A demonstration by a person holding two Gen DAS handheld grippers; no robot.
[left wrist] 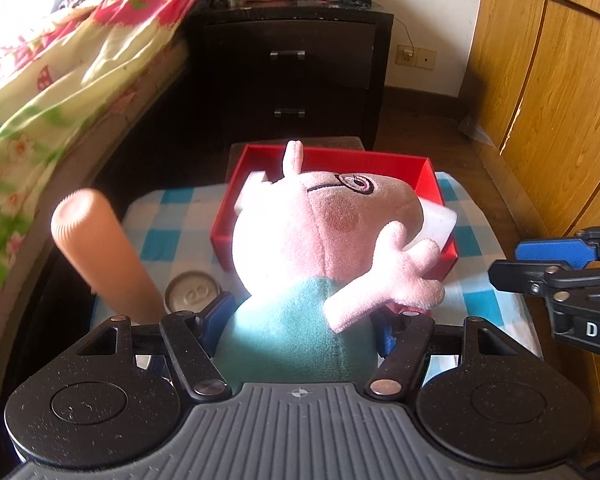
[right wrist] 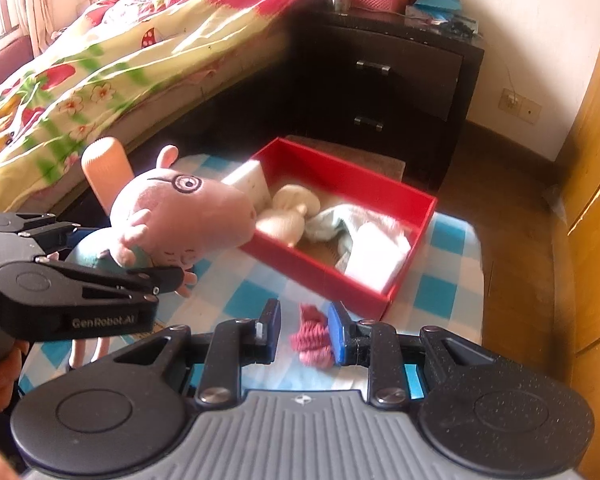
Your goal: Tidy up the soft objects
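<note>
A pink plush pig (left wrist: 328, 232) in a teal top hangs above the checked cloth, in front of the red box (left wrist: 430, 184). My left gripper (left wrist: 304, 328) is shut on its teal body. The pig (right wrist: 180, 208) and left gripper (right wrist: 168, 276) also show in the right wrist view. The red box (right wrist: 320, 276) holds a white block (right wrist: 248, 180), a cream soft toy (right wrist: 288, 212) and pale cloths (right wrist: 364, 240). My right gripper (right wrist: 304, 330) stands a little open and holds nothing. A small pink knitted piece (right wrist: 312, 340) lies on the cloth below its gap.
A peach cylinder (left wrist: 96, 248) stands upright left of the pig, with a round tin lid (left wrist: 192, 292) beside it. A bed with a flowered quilt (left wrist: 60, 80) runs along the left. A dark nightstand (left wrist: 292, 72) is behind the box. Wooden cupboard doors (left wrist: 560, 100) are on the right.
</note>
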